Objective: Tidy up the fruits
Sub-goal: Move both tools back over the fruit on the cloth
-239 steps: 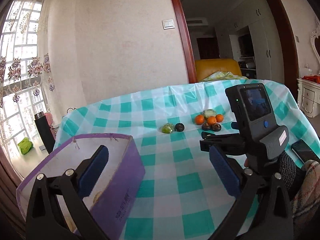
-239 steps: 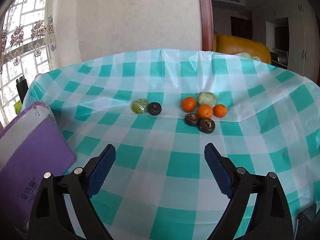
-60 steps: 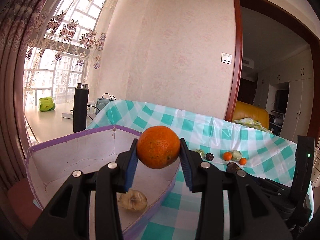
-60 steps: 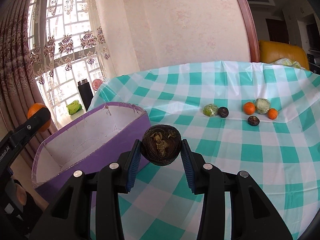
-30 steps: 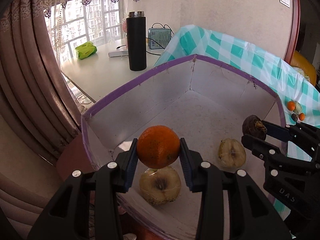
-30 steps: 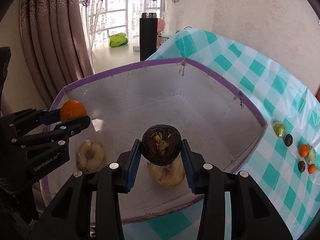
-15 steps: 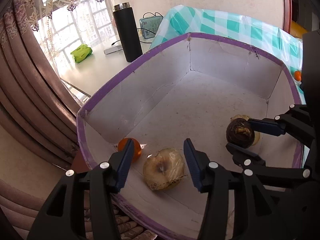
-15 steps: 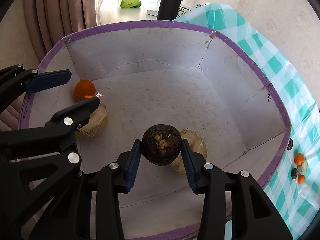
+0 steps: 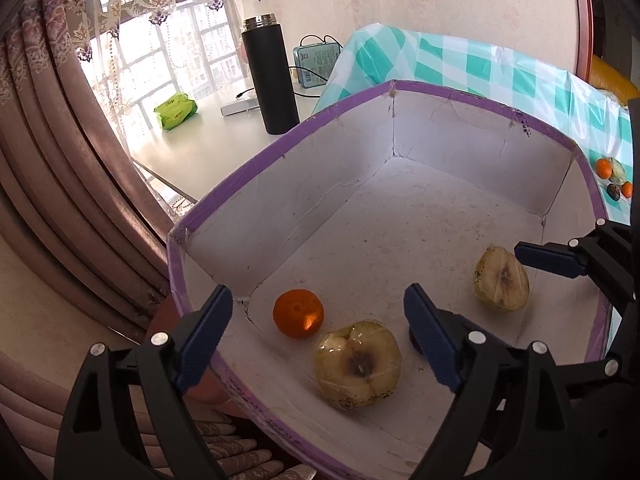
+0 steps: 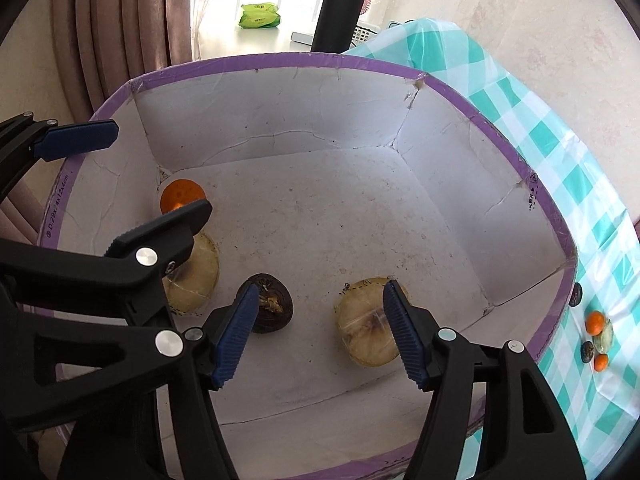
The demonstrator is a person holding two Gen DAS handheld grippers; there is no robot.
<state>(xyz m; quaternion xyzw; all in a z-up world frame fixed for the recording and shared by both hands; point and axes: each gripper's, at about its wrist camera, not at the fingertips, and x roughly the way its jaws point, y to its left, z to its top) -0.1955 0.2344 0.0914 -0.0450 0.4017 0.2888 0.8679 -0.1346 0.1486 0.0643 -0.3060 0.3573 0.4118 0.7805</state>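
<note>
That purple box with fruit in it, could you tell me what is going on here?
A person with a gripper in each hand is sorting fruit into the purple box. The left gripper is opening above the orange, which lies on the box floor. The right gripper is opening too, and the dark fruit rests on the floor. Two pale wrapped fruits lie there too. More fruit waits on the checked tablecloth.

A table under a teal-and-white checked plastic cloth (image 10: 516, 100) runs down the right of the frame. On it sits a purple-rimmed white cardboard box (image 10: 452, 92), filling the centre, and — at the lower right edge — a small cluster of orange, dark and pale green fruits (image 10: 596, 338).
</note>
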